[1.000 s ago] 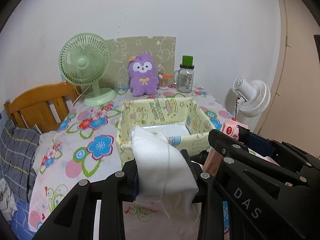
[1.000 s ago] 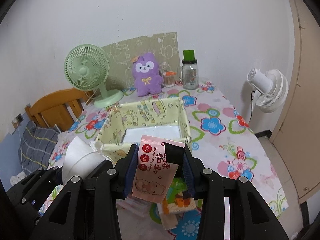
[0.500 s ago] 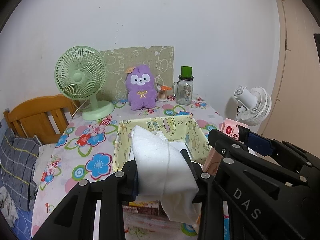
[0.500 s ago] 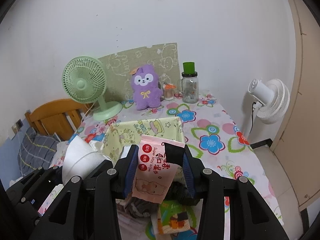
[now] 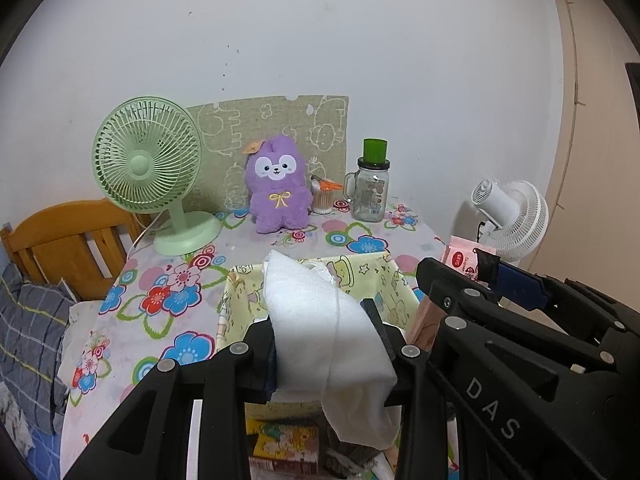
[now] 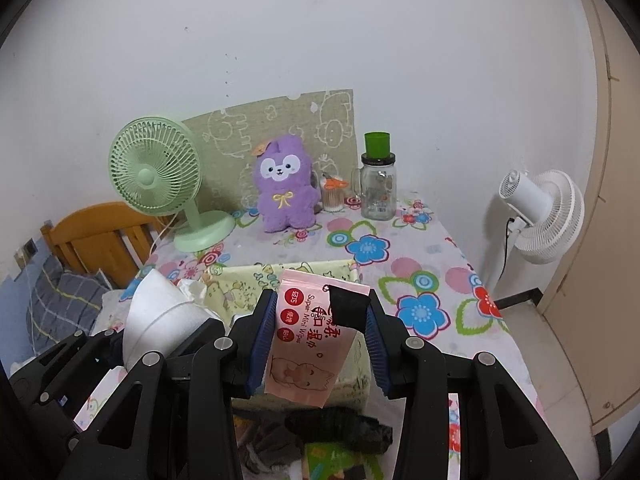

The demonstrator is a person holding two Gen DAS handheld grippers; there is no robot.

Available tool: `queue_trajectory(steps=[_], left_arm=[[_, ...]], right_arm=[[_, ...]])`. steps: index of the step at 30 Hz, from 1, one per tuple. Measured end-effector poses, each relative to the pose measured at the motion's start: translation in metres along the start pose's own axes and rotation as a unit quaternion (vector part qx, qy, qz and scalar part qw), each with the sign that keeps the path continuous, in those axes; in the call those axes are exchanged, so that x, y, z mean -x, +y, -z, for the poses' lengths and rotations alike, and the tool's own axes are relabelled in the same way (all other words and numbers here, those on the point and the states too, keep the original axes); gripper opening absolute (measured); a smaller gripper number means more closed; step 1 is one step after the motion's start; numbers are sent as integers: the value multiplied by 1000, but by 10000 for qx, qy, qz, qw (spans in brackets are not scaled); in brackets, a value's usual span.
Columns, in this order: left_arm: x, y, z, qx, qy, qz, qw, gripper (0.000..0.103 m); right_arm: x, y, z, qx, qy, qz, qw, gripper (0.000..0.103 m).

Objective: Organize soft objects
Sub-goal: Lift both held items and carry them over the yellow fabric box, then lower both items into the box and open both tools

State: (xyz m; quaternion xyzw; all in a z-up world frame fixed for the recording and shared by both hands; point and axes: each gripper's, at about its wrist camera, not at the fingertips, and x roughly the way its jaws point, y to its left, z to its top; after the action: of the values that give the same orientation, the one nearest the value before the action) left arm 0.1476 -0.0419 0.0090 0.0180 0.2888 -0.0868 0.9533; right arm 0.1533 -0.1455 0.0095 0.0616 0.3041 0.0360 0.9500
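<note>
Left wrist view takes in the floral tabletop [image 5: 132, 320] against the white wall, with a yellow fabric bin [image 5: 372, 280] near its front edge. Behind the bin stand a green fan [image 5: 148, 160], a purple plush toy [image 5: 278, 188] and a glass jar [image 5: 370, 192] with a green cap, lined up along the wall. The left hand-held gripper [image 5: 326, 344] is clamped on a folded white cloth [image 5: 320, 320], held above the bin's near side, one end drooping below the fingers. Just to its right, the right hand-held gripper [image 6: 316, 336] is clamped on a pink pack of wet wipes [image 6: 308, 344], held upright over the bin's near wall.
</note>
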Motion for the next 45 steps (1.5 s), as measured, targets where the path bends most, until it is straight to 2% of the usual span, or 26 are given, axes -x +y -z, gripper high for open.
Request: queue_trajectory(steps=[13,17,21,25,29,31,33,34,35,37,39,40,45], left_arm=[[-39,12,-14,65,138,-6,9999,36],[-51,17,-15,170,152,29,9997,36],[-66,23,-16,320,262,115,9991,37],[-81,25,-13,338,380,46,9987,38],[-90,27,-9,333,517,57,9981,46],[-92,27,-8,338,539,41,9980,55],[-95,27,-7,332,588,62,9977,65],[-95,26,-6,332,593,77,9977,69],[-95,26,-6,326,595,93,9976,72],[-94,23,-5,265,570,85,9980,84],[-92,20,-5,171,551,82,9983,89],[-90,18,-4,127,534,70,9985,90],[-86,17,-3,125,562,27,9983,92]], right_arm=[[-40,5,-16,131,149,-84,9998,46],[-55,8,-21,262,192,-297,9990,45],[-72,10,-24,302,278,-341,9986,45],[-87,9,-21,310,417,-385,9979,45],[-98,8,-17,308,527,-495,9969,45],[-100,8,-16,313,556,-498,9967,46],[-101,7,-15,334,581,-515,9964,56],[-102,7,-14,343,592,-521,9963,68],[-102,6,-13,353,565,-531,9964,76],[-99,7,-12,411,485,-506,9967,79],[-98,9,-11,508,502,-516,9961,87],[-98,9,-10,511,520,-538,9959,90],[-94,8,-8,495,535,-551,9958,94]])
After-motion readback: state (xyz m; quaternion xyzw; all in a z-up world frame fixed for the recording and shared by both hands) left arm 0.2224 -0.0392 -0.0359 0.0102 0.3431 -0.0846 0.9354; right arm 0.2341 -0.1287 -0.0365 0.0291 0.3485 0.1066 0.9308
